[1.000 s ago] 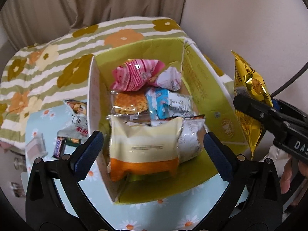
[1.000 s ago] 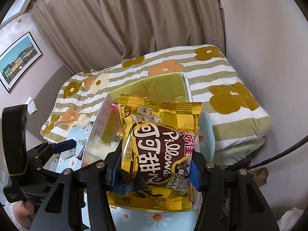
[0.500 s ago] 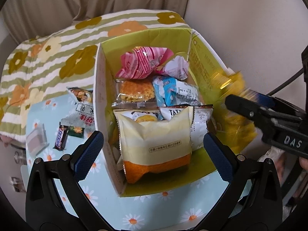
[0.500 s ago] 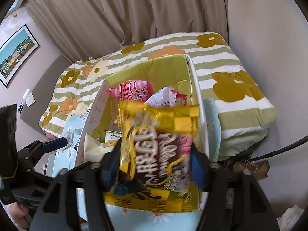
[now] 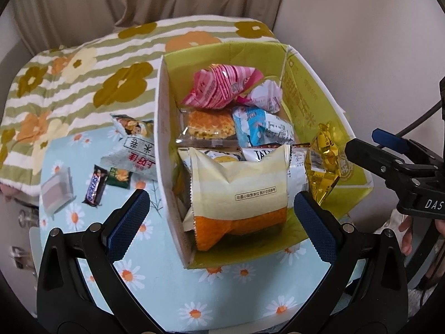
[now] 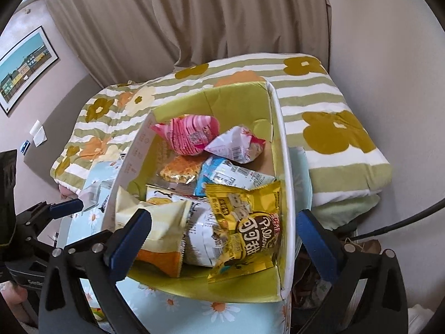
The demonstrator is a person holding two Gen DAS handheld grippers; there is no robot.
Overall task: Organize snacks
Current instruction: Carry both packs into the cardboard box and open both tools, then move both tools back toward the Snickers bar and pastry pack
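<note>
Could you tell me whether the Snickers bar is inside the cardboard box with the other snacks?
No, the Snickers bar lies outside the cardboard box, on the daisy-print cloth beside its left wall in the left wrist view.

home, likely bedroom: bed with striped flower-print duvet point(image 6: 319, 105), beige curtains point(image 6: 194, 19) behind, framed townscape picture point(image 6: 23, 68) on wall, snack-filled cardboard box point(image 5: 314, 89) on daisy-print cloth point(image 5: 155, 278).

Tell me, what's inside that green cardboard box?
The box holds snack packets: a pink one, a white one, a blue one, clear-wrapped crackers, a yellow-orange bag and a gold cocoa packet. Whatever lies under them is covered.
</note>
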